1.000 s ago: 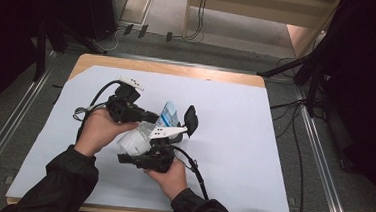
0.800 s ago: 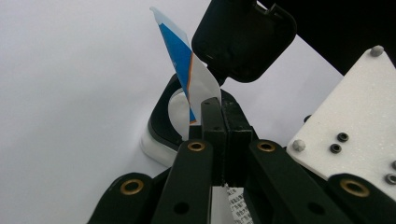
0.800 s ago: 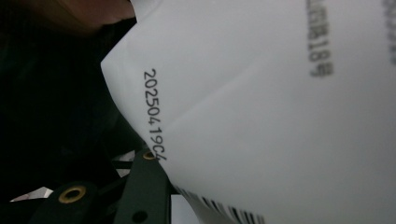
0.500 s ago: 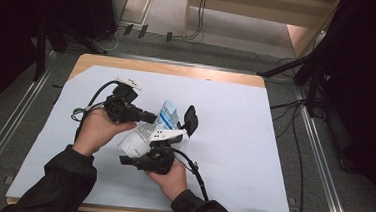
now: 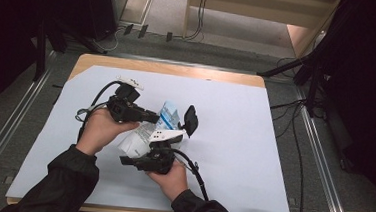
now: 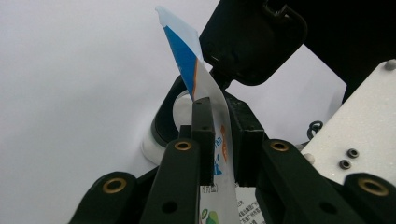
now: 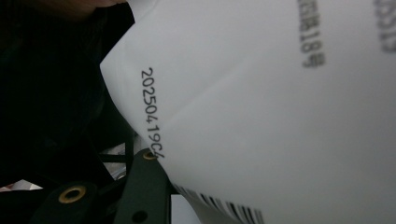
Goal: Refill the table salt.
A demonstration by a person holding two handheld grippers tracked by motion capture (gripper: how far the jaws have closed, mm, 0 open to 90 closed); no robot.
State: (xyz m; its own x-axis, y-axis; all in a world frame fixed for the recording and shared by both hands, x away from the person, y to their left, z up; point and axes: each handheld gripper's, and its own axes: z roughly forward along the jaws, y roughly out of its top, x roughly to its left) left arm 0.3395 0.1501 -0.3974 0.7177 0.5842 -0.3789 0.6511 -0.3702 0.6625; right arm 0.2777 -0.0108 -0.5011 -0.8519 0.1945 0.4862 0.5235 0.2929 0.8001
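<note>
A white pouch with a blue top (image 5: 168,114) is held up between both grippers over the table's middle. My left gripper (image 5: 156,119) comes in from the left. In the left gripper view it (image 6: 221,135) pinches the pouch's (image 6: 187,56) thin upper edge. Its jaws have just been opening slightly, with the pouch still between the pads. My right gripper (image 5: 172,129) reaches up from below around the pouch's wide body. In the right gripper view the pouch (image 7: 261,107), with a printed date code and barcode, lies against one black finger (image 7: 142,186).
A pale sheet (image 5: 253,140) covers the wooden table. Cables trail from both grippers across it. Dark stands and floor cables surround the table, with rails on both sides.
</note>
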